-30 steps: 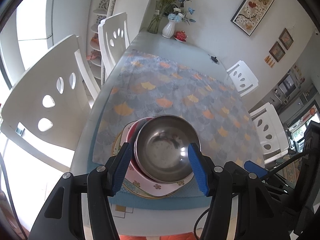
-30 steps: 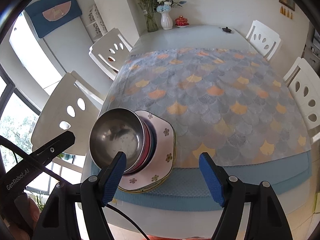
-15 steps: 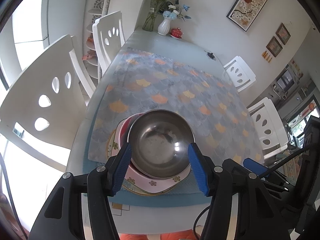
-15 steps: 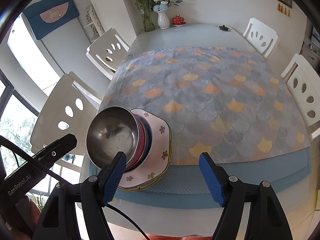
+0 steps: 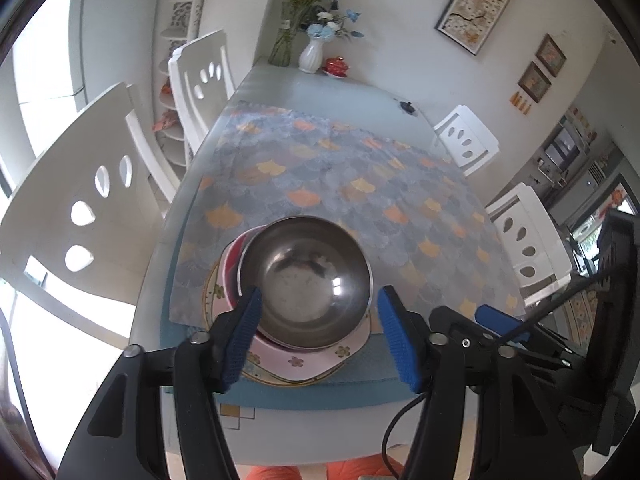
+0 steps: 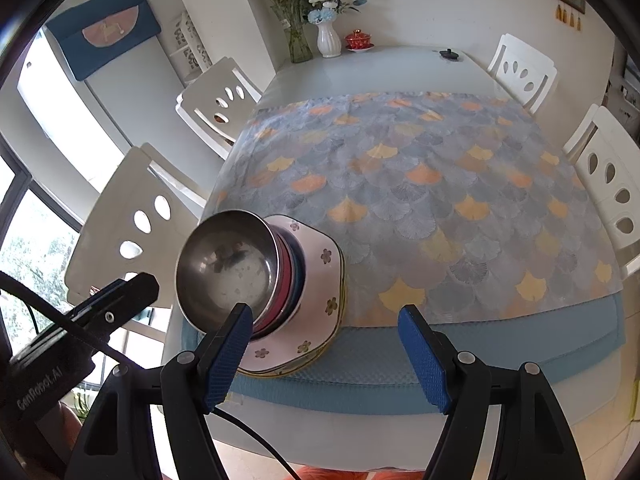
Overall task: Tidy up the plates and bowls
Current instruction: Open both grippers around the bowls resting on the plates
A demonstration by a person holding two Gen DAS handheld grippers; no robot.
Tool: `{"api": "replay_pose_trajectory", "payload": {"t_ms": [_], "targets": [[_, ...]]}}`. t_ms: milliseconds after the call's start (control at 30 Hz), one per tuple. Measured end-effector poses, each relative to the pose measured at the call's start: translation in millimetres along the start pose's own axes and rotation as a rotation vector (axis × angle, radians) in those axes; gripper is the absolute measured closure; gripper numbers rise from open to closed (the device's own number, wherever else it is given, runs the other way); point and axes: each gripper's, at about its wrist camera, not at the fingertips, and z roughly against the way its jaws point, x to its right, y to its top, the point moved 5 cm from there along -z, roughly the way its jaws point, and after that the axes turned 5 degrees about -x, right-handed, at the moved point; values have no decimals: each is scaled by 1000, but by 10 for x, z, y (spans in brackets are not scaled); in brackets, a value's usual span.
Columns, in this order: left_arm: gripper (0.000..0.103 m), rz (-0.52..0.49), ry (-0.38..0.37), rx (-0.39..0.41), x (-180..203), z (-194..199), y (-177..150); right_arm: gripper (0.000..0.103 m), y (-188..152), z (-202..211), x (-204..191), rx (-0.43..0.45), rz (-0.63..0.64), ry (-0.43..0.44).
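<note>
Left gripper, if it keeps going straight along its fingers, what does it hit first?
Most likely the steel bowl topping the stack on the pink flowered plate. The left gripper has just been opening its jaws, which frame the bowl's near rim untouched; depth is uncertain.

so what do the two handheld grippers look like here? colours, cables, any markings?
Both match: black plastic bodies with silver screws and two fingers faced with blue, finely textured pads. On the left gripper a thin black cable loops below the right finger. From the right gripper, a black cable curves under its left finger. Seen from the right wrist, the left unit's black body carries white "GenRobot.AI" lettering.
</note>
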Motion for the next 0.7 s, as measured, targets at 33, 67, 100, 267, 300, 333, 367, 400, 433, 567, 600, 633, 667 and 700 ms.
{"api": "replay_pose_trajectory", "payload": {"t_ms": [33,67,100,267,300,333,367,400,433,567,600,633,667,700], "targets": [[37,-2,-2,7,13,11,-4,30,4,17,-4,6,1,-1],[37,-7,-2,12,26,19,-9,30,9,28,-7,11,4,-5],[37,-14,-1,14,41,24,-12,30,10,37,-10,13,6,-7],[37,-46,27,21,104,29,-17,30,19,38,-12,12,8,-9],[37,-46,26,21,103,29,-18,30,26,42,-18,12,9,-11],[37,-44,23,20,103,26,-17,30,23,52,-23,13,9,-11],[37,-41,20,17,101,18,-15,30,25,53,-28,13,10,-11],[37,-39,19,16,99,14,-14,30,24,47,-22,13,10,-13],[37,-38,19,15,95,10,-13,30,24,53,-24,14,11,-15],[37,-31,18,12,92,9,-17,30,15,58,-25,11,9,-14],[37,-31,18,13,93,13,-17,30,12,60,-29,10,8,-13],[37,-31,18,15,93,15,-17,30,12,63,-34,10,9,-14],[37,-33,18,16,94,18,-17,30,11,63,-23,12,9,-14],[37,-34,19,18,95,21,-16,30,11,64,-25,13,9,-15]]}}
